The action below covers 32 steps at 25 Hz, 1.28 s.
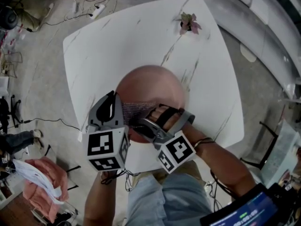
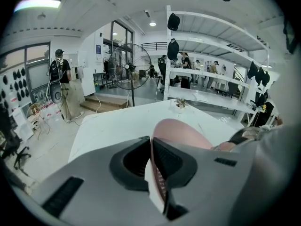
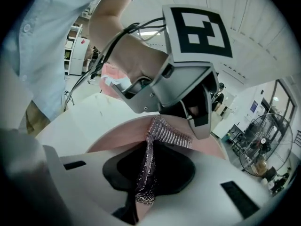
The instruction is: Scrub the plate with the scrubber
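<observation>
One pink plate (image 1: 150,86), silvery mesh scrubber (image 1: 135,111)

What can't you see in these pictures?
- Head view: the plate's near part, under the left gripper, right gripper and scrubber.
- Right gripper view: part of the plate's far rim, behind the left gripper.
- Head view: the small plant, too small to name.

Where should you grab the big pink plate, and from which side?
By its thin rim, coming from its left edge. The round pink plate is too wide elsewhere; only the rim fits between jaws. The left gripper is shut there, leaving its face free for the silvery mesh scrubber.
</observation>
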Tool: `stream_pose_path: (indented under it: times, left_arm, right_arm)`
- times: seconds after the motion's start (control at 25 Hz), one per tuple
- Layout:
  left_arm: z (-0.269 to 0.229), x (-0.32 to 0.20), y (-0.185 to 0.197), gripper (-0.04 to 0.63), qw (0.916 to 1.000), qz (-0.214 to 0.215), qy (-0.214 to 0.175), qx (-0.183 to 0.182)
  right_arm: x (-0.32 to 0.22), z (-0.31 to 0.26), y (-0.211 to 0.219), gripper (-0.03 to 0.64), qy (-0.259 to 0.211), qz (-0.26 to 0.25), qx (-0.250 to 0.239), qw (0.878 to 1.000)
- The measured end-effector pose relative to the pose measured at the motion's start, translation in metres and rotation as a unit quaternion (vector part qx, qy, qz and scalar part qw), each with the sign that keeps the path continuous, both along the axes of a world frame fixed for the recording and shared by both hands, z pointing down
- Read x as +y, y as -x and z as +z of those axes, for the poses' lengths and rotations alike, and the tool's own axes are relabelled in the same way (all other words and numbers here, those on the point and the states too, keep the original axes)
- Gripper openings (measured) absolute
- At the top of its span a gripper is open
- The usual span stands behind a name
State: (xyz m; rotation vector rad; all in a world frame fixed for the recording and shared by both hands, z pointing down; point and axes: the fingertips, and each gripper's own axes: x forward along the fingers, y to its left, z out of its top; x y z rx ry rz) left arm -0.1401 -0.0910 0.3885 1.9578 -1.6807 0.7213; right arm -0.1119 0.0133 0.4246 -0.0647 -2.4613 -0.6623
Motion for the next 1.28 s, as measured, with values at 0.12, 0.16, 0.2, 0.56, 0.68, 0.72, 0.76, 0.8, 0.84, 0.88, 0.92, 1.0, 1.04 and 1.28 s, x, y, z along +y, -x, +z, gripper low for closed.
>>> stream_pose_path:
  times: [0.12,0.16,0.2,0.56,0.68,0.72,0.76,0.8,0.84,0.88,0.92,1.0,1.04,1.28]
  left_arm:
    - [-0.008,-0.002,0.004,0.018,0.9998,-0.003,-0.017,-0.004]
    - [-0.010,-0.002,0.005,0.018,0.9998,-0.003,-0.020,-0.005]
    - [-0.012,-0.001,0.006,0.020,0.9998,-0.002,-0.021,-0.007]
    - [-0.012,0.005,0.014,0.019,0.9996,-0.005,-0.021,-0.016]
    - [-0.013,0.005,0.019,0.020,0.9994,-0.011,-0.026,-0.018]
    - [-0.013,0.005,0.021,0.020,0.9993,-0.012,-0.030,-0.020]
    - [-0.013,0.006,0.022,0.020,0.9992,-0.013,-0.030,-0.021]
    - [-0.012,0.007,0.023,0.018,0.9992,-0.013,-0.029,-0.022]
    - [-0.012,0.008,0.024,0.018,0.9993,-0.013,-0.028,-0.022]
    - [-0.012,0.009,0.025,0.018,0.9993,-0.013,-0.027,-0.022]
    - [-0.012,0.009,0.025,0.018,0.9993,-0.014,-0.027,-0.022]
    - [-0.013,0.009,0.024,0.018,0.9992,-0.013,-0.030,-0.023]
    - [-0.014,0.008,0.023,0.018,0.9991,-0.012,-0.032,-0.024]
    - [-0.015,0.011,0.017,0.018,0.9993,-0.010,-0.030,-0.020]
  right_arm:
    - [0.015,0.001,-0.001,0.054,0.018,-0.026,0.005,0.999]
    - [0.020,0.001,-0.002,0.054,0.026,-0.033,0.008,0.999]
    - [0.025,0.001,-0.002,0.054,0.035,-0.040,0.011,0.999]
    - [0.055,0.013,-0.018,0.051,0.153,-0.069,0.052,0.985]
    - [0.060,0.019,-0.026,0.051,0.192,-0.064,0.062,0.977]
    - [0.061,0.021,-0.028,0.049,0.203,-0.060,0.065,0.975]
    - [0.061,0.021,-0.030,0.049,0.213,-0.055,0.068,0.973]
    - [0.062,0.022,-0.032,0.049,0.223,-0.047,0.072,0.971]
    - [0.062,0.023,-0.033,0.050,0.233,-0.038,0.076,0.969]
    - [0.061,0.024,-0.034,0.049,0.242,-0.026,0.080,0.967]
    - [0.059,0.026,-0.035,0.049,0.250,-0.013,0.083,0.965]
    - [0.054,0.030,-0.038,0.051,0.264,0.015,0.086,0.961]
    - [0.050,0.031,-0.040,0.051,0.268,0.031,0.086,0.959]
    - [0.023,0.036,-0.047,0.052,0.287,0.134,0.078,0.945]
